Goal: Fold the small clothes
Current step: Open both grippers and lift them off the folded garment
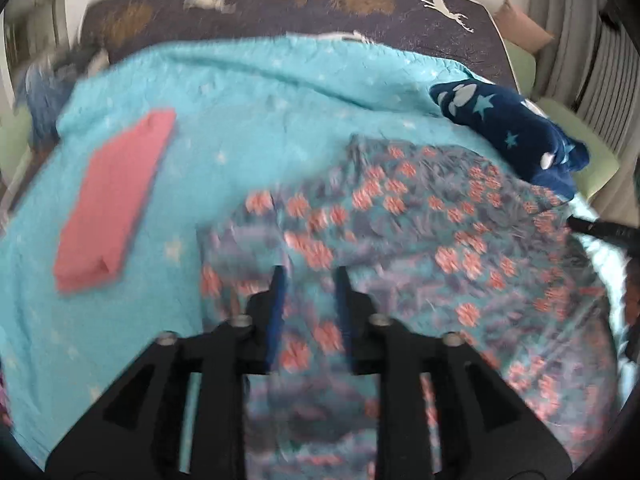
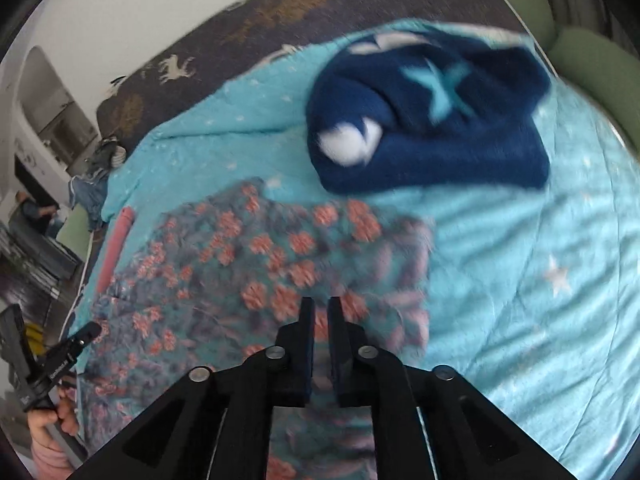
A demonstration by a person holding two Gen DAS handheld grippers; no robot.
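Surface: we see a turquoise blanket with pale stars spread over a dark cover printed with white deer.
Floral garment: grey-blue cloth with pink flowers, lying spread on the near middle of the blanket, wrinkled; both views are blurred, so we cannot read its edges well.
Left tongs: fingers apart with a clear gap, over the near left part of the floral garment; we see nothing held between them.
Right tongs: fingers almost together, a narrow slit between them, over the near right part of the garment; whether they pinch cloth we cannot tell.
Pink garment: folded flat strip, left of the floral garment, apart from it.
Navy garment: fleece with stars, bundled at the far right, just beyond the floral garment.
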